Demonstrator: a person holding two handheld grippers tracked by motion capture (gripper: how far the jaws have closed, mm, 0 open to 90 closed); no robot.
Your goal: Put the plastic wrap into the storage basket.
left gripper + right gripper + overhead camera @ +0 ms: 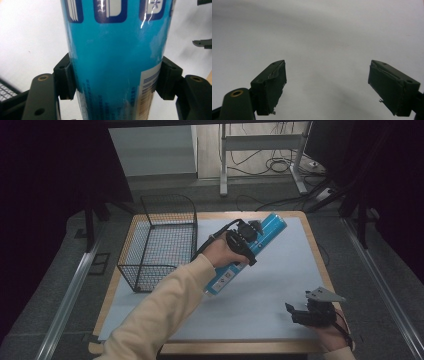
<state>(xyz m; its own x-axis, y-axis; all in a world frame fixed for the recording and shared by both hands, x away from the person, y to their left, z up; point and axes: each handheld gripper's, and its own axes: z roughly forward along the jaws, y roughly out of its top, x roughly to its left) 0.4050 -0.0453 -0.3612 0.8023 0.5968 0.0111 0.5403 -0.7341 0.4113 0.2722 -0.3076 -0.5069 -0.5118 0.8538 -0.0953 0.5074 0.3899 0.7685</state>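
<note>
Closest to the lens in the left gripper view, two black jaws press against opposite sides of a blue cylindrical can [117,57], its glossy wall showing dark blue icons above and fine print and a white label patch lower down. From the high view the left gripper [248,232] clamps that can around its middle, the can lying slanted over the white mat [280,285], its blue end toward the table's far side and its white-labelled end toward the person; whether the low end touches the mat is hard to tell behind the cream sleeve [165,310]. Just left of the can stands a black wire basket [160,242] on the mat's left part. Near the table's front right corner, well apart from the can, the right gripper [300,312] sits low over the mat, and in the right gripper view its jaws stand wide apart with nothing between them but pale mat.
</note>
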